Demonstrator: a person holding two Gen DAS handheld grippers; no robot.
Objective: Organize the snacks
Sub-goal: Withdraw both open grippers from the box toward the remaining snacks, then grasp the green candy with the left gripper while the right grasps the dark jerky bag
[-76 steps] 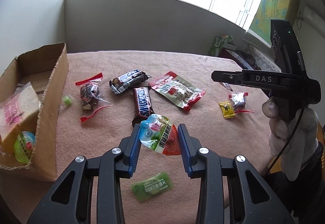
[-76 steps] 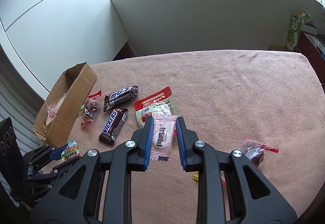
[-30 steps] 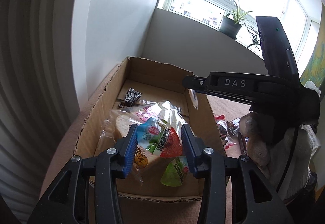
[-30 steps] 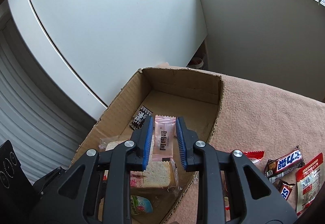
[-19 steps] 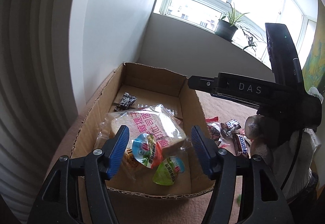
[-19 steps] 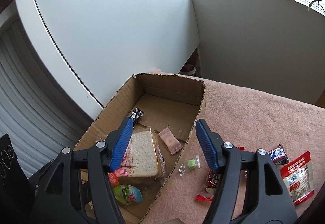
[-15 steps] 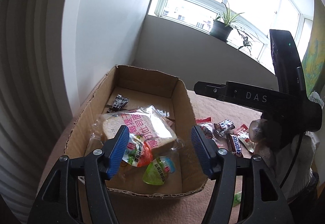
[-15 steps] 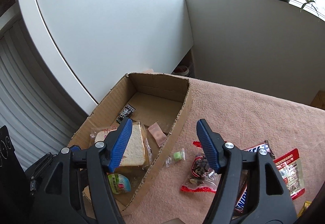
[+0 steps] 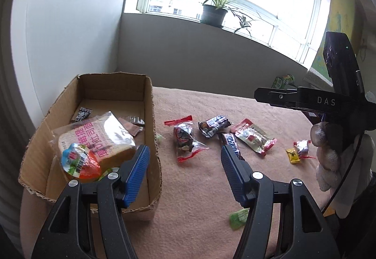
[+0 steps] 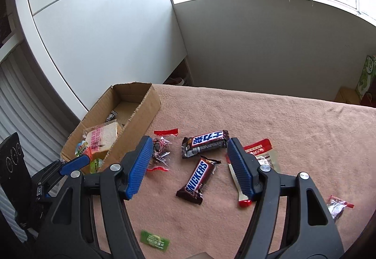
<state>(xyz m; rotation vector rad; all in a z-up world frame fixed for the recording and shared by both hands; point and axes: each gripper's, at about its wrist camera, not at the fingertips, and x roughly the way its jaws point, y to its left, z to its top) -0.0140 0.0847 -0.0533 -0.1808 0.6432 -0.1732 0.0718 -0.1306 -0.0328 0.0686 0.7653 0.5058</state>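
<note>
Both grippers stand spread and empty over the pink-covered worktop [image 10: 270, 118], so the step in hand looks like the return from the cardboard box [image 9: 154, 132] to fetch more snacks. The left gripper [image 9: 183, 174] hovers with its jaws wide, one blue pad over the box's near corner and nothing between them. The right gripper [image 10: 186, 166] is likewise wide open above the loose snacks, framing the Snickers bar [image 10: 198, 180] that lies flat on the cloth between its jaws but is not touched by them. The box already holds a bagged slice of bread [image 9: 98, 139], a jelly cup [image 9: 80, 161] and a few small packets. Left on the cloth are a second chocolate bar [image 10: 204, 142] just beyond the Snickers bar, a clear bag with red ends [image 10: 161, 149] near the box wall, a red-and-white pouch [image 10: 260, 153] partly behind the right pad, a small green packet [image 10: 155, 240] close to the cameras, and small wrapped sweets [image 9: 299, 149] far to the right. The next move probably calls for the right gripper to descend over the Snickers bar, line its pads up across the bar's narrow width, and close; the flat wrapper could slip under a shallow pinch.
</note>
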